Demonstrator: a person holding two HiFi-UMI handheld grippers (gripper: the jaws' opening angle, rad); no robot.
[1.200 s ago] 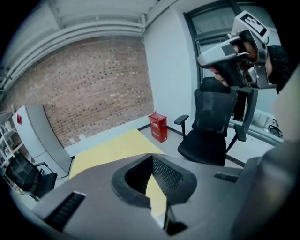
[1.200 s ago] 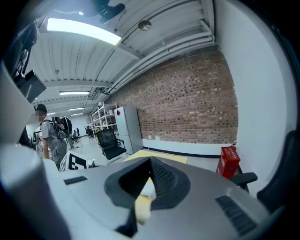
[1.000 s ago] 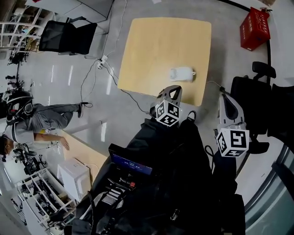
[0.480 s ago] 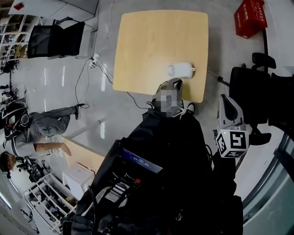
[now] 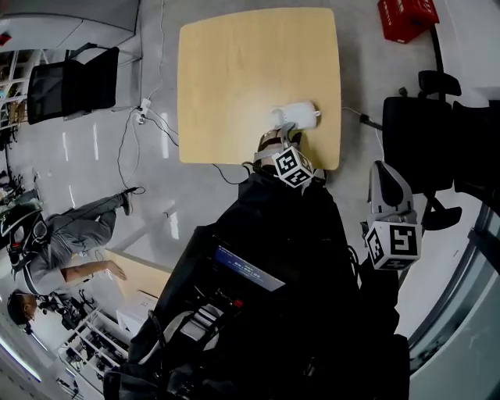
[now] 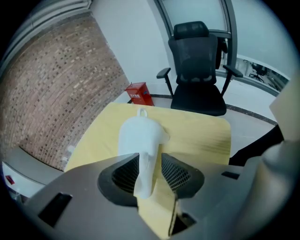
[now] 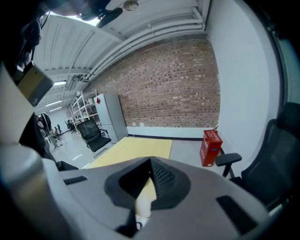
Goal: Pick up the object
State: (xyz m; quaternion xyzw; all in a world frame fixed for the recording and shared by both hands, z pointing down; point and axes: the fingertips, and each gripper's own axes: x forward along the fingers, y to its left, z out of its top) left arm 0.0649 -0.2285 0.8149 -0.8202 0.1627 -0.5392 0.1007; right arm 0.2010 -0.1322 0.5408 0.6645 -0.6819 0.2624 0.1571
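A white moulded object (image 5: 297, 115) with a small loop at its far end lies near the front right edge of the light wooden table (image 5: 234, 70). My left gripper (image 5: 281, 136) points steeply down at it. In the left gripper view the object's (image 6: 140, 133) narrow near end sits between the jaws of the left gripper (image 6: 150, 158). The jaws have just been opening, and a gap shows beside the right pad. My right gripper (image 5: 381, 167) hangs off the table's right side, over the floor; in its own view the right gripper (image 7: 150, 161) has its jaw tips together, holding nothing.
A red box (image 5: 406, 16) stands on the floor beyond the table's far right corner. A black office chair (image 5: 426, 133) is to the right and another chair (image 5: 74, 82) to the left. Cables (image 5: 148, 117) trail over the floor. A person (image 5: 70, 242) is far left.
My left gripper has come down and forward from in front of the table until its jaws stand around the white object's near end. The right gripper has hardly shifted.
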